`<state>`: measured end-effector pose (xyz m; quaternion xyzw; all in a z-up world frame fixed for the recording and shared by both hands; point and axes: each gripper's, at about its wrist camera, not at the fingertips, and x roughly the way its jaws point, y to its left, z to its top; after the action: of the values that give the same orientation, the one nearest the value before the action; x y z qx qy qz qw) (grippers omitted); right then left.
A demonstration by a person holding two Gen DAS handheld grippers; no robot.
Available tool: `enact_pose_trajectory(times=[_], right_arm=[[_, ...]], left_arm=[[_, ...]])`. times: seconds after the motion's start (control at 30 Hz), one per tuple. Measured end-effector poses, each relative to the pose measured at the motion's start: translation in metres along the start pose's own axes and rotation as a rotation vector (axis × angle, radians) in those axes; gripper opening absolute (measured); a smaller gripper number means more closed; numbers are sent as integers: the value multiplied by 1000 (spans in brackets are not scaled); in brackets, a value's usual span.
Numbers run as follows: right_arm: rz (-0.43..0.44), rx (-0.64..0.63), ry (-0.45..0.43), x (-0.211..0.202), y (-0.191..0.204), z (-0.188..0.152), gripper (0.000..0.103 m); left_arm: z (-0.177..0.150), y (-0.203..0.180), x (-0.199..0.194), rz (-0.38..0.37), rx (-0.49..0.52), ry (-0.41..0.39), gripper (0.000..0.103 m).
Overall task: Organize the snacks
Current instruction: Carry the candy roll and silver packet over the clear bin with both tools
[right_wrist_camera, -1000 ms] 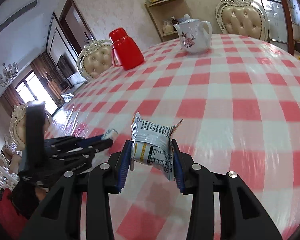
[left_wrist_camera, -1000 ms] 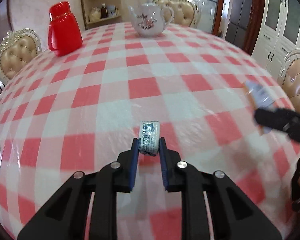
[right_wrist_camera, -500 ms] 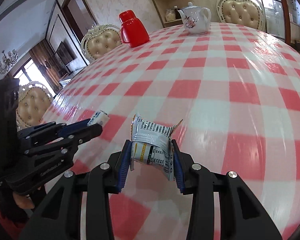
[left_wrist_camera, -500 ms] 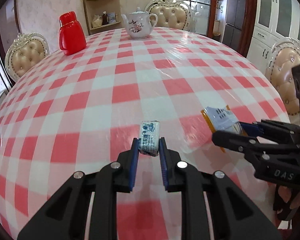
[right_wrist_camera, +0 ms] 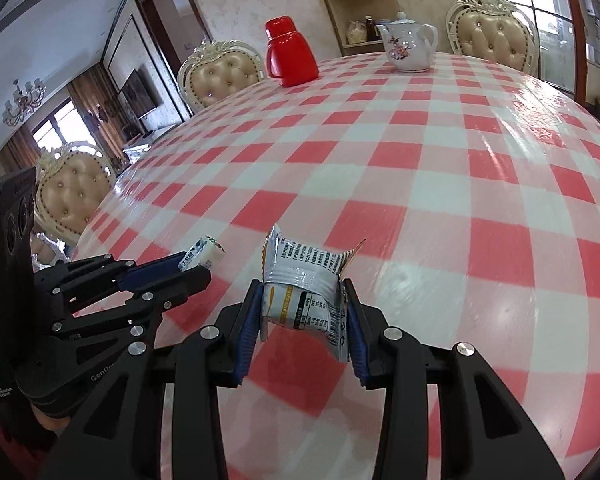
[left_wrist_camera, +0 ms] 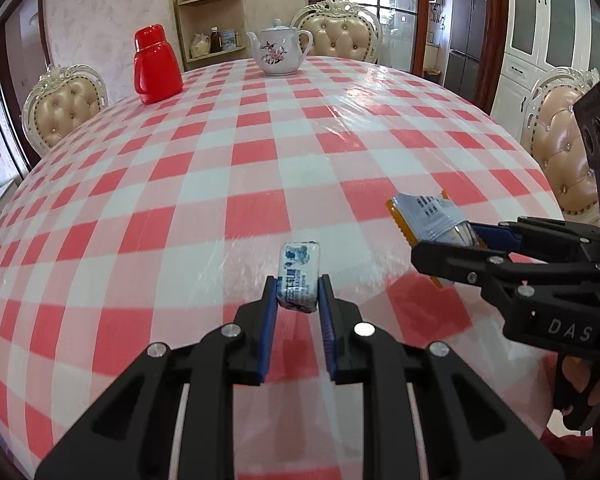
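Observation:
My left gripper is shut on a small blue-and-white wrapped snack and holds it above the near edge of the checked table. My right gripper is shut on a silver snack packet with an orange edge, also above the near edge. Each gripper shows in the other's view: the right one with its packet at the right, the left one with its small snack at the left. The two grippers are side by side and apart.
A red thermos jug and a white flowered teapot stand at the table's far side. Padded cream chairs ring the table. A corner shelf stands against the back wall.
Both grippers have pulled back toward the near edge of the table and risen, each keeping its snack. The right gripper has come closer to the left one.

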<state>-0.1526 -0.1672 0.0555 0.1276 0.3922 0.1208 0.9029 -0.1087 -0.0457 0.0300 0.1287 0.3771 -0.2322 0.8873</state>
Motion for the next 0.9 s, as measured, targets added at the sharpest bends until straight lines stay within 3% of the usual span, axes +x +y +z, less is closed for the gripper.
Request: enact_pose_trajectory(times=[0.9], right_arm=[[46,-240,27,-20,111,-44,39]], left_arm=[[-84,21,-89,91,17,9,20]])
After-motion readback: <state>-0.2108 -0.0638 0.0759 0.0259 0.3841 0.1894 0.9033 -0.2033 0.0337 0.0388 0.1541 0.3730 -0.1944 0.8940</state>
